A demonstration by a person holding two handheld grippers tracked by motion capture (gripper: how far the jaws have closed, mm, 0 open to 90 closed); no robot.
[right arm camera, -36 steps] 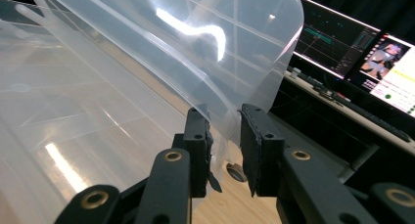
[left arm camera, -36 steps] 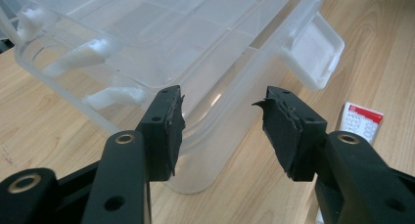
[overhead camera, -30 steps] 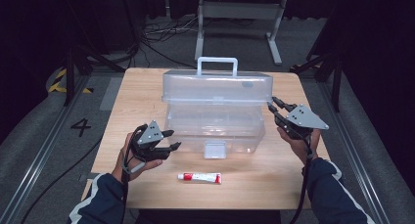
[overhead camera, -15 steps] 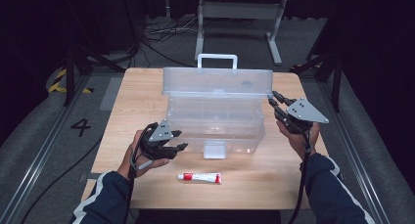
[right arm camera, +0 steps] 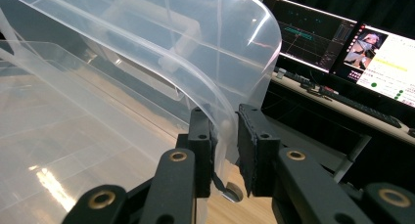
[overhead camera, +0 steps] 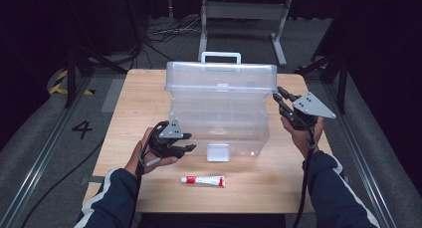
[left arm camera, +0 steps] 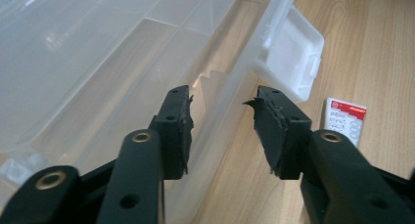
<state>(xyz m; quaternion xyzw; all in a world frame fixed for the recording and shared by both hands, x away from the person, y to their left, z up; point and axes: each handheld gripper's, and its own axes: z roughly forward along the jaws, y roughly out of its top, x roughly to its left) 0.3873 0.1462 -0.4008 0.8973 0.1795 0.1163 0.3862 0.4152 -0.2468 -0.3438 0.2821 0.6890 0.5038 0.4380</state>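
A clear plastic storage box (overhead camera: 219, 123) stands mid-table with its lid (overhead camera: 221, 76) raised. My right gripper (overhead camera: 277, 95) is shut on the lid's right edge; in the right gripper view the rim of the lid (right arm camera: 195, 43) runs between the jaws of that gripper (right arm camera: 225, 114). My left gripper (overhead camera: 188, 142) is open at the box's front left. In the left gripper view this gripper (left arm camera: 222, 99) straddles the front wall, just short of the white latch (left arm camera: 293, 62). A red-and-white tube (overhead camera: 203, 180) lies on the wood in front of the box.
The wooden table (overhead camera: 144, 98) has bare wood left of the box and along its front edge. A white handle (overhead camera: 220, 56) tops the lid. A metal frame (overhead camera: 244, 11) stands behind the table. Lit monitors (right arm camera: 342, 43) sit on a desk beyond the right gripper.
My left gripper has moved right and closer to the box's front wall near the latch. The right gripper has stayed on the lid's right edge, which has risen slightly.
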